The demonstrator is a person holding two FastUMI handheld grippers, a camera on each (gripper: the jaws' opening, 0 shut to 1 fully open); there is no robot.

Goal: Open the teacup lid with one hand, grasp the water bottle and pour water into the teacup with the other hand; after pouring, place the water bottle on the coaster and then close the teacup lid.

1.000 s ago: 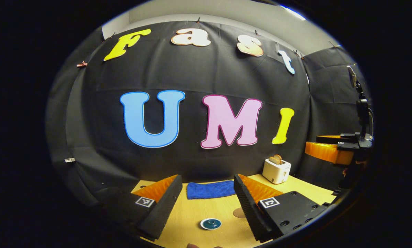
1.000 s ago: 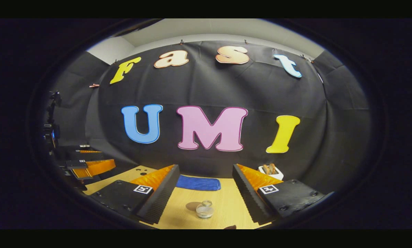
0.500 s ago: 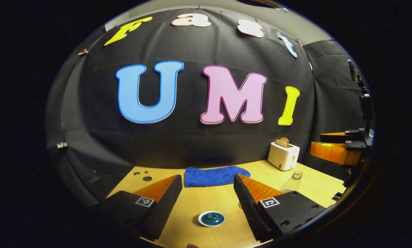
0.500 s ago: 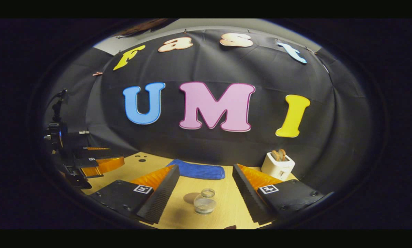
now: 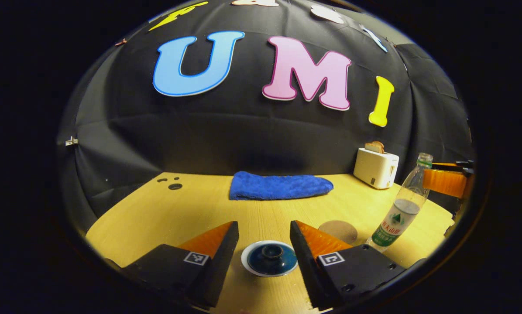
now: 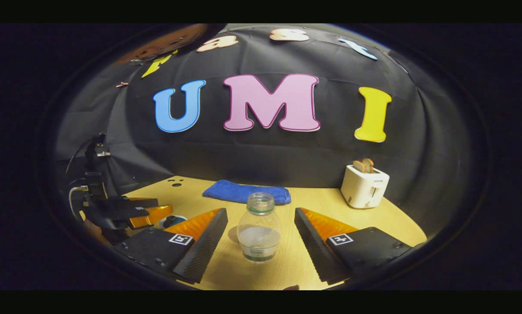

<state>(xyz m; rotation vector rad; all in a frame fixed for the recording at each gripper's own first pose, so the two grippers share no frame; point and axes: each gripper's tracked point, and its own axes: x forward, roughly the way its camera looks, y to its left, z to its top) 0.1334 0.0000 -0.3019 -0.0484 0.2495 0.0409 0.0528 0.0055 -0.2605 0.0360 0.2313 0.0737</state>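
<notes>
**Wooden table: both grippers spread wide, nothing grasped**

Light wood forms the table (image 5: 165,209) that carries every item.

Left gripper (image 5: 264,231): jaws spread wide. The teacup lid (image 5: 269,257), dark blue with a centre knob and a white rim around it, sits between the two fingers. Neither finger touches it. The lid is on the teacup.

Right gripper (image 6: 261,220): jaws spread wide. The water bottle (image 6: 259,229) stands upright between the fingers, uncapped, clear plastic, holding water in its lower part. A gap shows on each side of the bottle.

In the left gripper view, the bottle stands to the right of the teacup, with the round brown coaster (image 5: 338,231) between them, just beside the bottle's base.

At the back of the table, a folded blue cloth (image 5: 279,186) lies near the wall. A white toaster (image 5: 376,167) with bread in its slots stands at the right rear.
</notes>
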